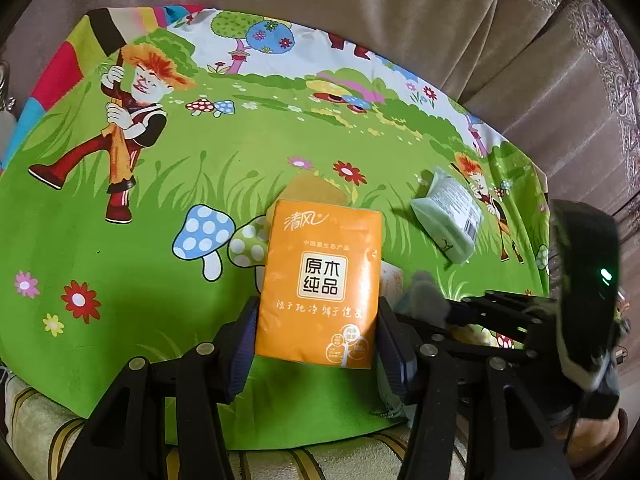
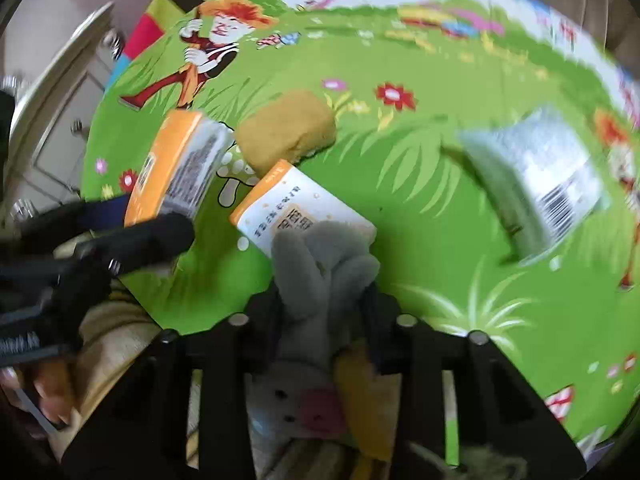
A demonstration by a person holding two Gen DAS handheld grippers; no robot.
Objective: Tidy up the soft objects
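Both grippers: left gripper (image 1: 318,332) & right gripper (image 2: 324,312) black linkage arms w/ silver screws, dark-blue pads.

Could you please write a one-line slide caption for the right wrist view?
Right gripper shut on a grey plush toy above a cartoon-print green cloth.

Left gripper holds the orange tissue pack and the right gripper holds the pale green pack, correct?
Not quite. The left gripper does hold the orange tissue pack, but the right gripper holds a grey plush toy; the pale green pack lies free on the cloth, per the right wrist view.
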